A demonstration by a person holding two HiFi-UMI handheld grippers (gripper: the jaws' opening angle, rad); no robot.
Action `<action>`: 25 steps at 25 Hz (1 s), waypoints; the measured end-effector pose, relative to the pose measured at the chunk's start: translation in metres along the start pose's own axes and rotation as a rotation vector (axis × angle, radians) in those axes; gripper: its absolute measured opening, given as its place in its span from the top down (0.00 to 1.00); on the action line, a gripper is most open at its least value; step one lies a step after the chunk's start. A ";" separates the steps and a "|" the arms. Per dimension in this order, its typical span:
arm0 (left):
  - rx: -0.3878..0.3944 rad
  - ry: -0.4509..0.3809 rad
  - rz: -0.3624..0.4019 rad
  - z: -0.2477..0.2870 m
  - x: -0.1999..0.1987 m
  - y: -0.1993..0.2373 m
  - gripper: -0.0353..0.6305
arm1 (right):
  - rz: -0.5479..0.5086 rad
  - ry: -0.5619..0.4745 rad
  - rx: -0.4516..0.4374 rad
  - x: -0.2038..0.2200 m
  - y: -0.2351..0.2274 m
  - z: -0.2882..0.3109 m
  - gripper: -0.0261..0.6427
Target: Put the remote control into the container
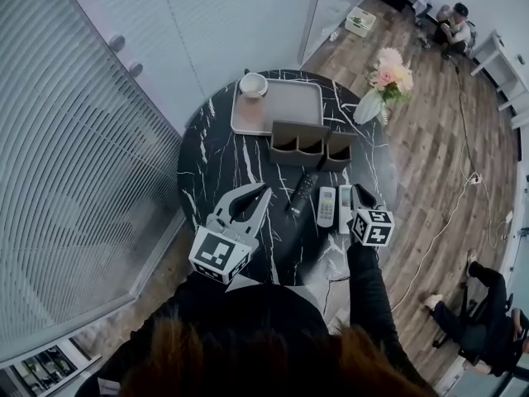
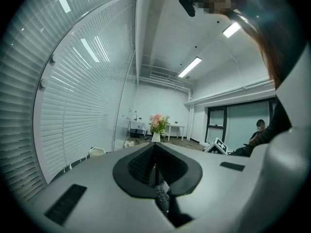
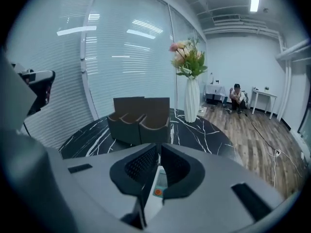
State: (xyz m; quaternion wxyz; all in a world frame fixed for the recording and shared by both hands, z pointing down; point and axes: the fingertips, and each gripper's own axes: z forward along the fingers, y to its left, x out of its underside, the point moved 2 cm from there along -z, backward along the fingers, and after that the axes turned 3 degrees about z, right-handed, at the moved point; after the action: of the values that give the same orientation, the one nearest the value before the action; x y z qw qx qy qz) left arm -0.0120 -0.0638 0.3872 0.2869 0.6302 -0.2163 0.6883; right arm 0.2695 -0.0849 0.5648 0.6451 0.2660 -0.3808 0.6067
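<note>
1. The right gripper (image 3: 158,148) is clamped tight on a slim white remote control (image 3: 156,186), orange button facing up, at the near right of the black marble table (image 1: 216,151).
2. The left gripper (image 2: 154,147), at the near left, is closed at the tips with a black remote control (image 2: 162,197) between its jaws.
3. A second white remote (image 1: 326,206) and a second black remote (image 1: 302,193) lie flat between the grippers.
4. The dark compartmented container (image 1: 310,145) stands farther back, well apart from both grippers.
</note>
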 end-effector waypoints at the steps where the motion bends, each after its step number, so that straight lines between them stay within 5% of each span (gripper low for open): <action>1: 0.000 0.003 -0.001 -0.001 0.001 0.000 0.95 | 0.006 0.020 0.006 0.006 -0.003 0.007 0.93; 5: -0.001 0.017 -0.004 -0.002 0.005 0.002 0.95 | 0.014 0.087 0.028 0.024 -0.012 0.029 0.91; 7: -0.002 0.025 -0.008 -0.003 0.008 0.002 0.95 | 0.020 0.118 0.032 0.032 -0.014 0.039 0.78; 13: 0.000 0.042 -0.006 -0.004 0.011 0.002 0.95 | 0.017 0.191 0.077 0.050 -0.023 0.057 0.61; 25: -0.005 0.064 -0.010 -0.004 0.016 0.002 0.95 | 0.061 0.271 0.105 0.059 -0.028 0.073 0.58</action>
State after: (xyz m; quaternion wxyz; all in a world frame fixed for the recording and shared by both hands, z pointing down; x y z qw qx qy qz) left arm -0.0171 -0.0606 0.4029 0.2987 0.6081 -0.2053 0.7062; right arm 0.2834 -0.1128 0.6582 0.6571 0.2036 -0.2659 0.6753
